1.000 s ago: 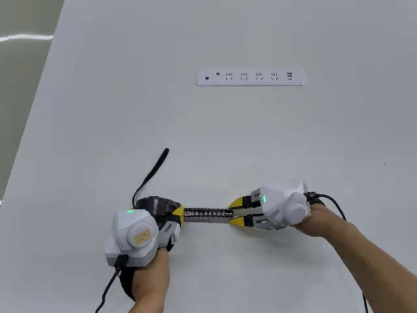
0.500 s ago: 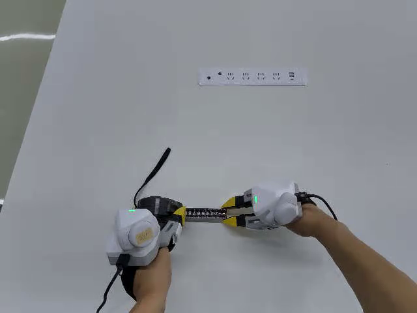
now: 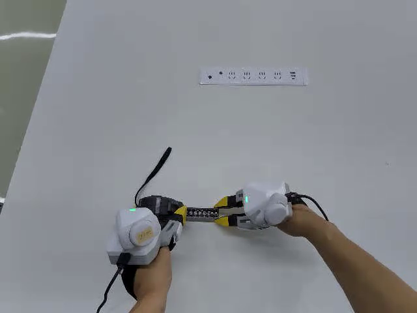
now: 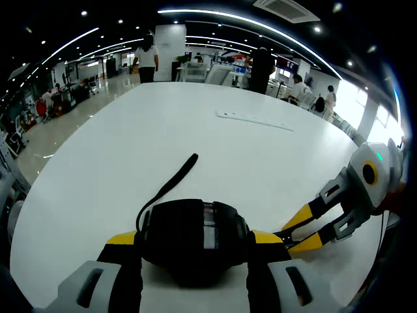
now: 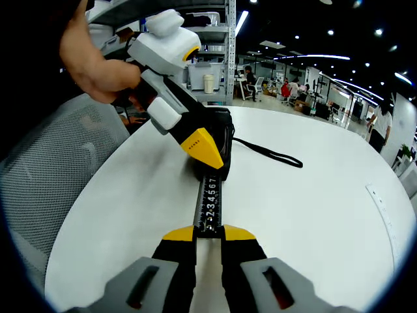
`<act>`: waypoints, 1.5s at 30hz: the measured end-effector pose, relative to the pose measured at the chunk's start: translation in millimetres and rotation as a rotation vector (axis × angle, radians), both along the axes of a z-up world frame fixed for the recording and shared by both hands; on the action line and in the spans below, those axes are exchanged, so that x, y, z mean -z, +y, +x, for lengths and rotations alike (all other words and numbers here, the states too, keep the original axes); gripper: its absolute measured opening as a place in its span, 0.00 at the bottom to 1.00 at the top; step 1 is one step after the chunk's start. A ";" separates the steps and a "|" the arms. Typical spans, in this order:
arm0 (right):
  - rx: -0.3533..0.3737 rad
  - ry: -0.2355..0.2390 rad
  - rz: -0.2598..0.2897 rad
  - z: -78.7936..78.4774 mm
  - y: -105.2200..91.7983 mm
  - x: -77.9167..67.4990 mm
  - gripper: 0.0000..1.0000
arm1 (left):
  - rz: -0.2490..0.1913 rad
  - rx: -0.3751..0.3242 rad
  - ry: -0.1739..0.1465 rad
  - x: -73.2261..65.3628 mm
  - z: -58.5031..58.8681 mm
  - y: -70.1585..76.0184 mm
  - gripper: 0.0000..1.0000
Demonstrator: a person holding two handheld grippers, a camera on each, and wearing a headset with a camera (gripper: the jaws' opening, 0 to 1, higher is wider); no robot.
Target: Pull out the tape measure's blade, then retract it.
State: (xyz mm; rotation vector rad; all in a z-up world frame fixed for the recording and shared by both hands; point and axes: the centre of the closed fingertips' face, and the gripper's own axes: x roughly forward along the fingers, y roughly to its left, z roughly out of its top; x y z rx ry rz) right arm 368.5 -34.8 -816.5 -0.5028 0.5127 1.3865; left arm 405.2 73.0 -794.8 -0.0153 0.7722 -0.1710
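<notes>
The tape measure [image 3: 155, 205] sits at the near left of the white table [image 3: 293, 143], its black body clamped between the jaws of the left gripper [image 4: 193, 238], one yellow tip on either side. A short length of blade [image 5: 208, 199] (numbers facing up) runs rightward from it to the right gripper [image 5: 208, 233], whose jaws are pinched on the blade's free end. The black strap [image 3: 155, 171] trails toward the far side, and a power strip [image 3: 253, 76] lies well beyond.
</notes>
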 end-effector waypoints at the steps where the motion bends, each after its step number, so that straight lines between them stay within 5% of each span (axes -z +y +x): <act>1: -0.001 -0.002 0.000 0.4 1.1 0.2 0.12 | 0.000 0.000 0.000 0.0 0.1 0.1 0.62; 45: -0.037 -0.010 0.021 11.6 61.5 3.4 0.12 | -0.003 0.004 0.007 0.8 -1.0 0.5 0.62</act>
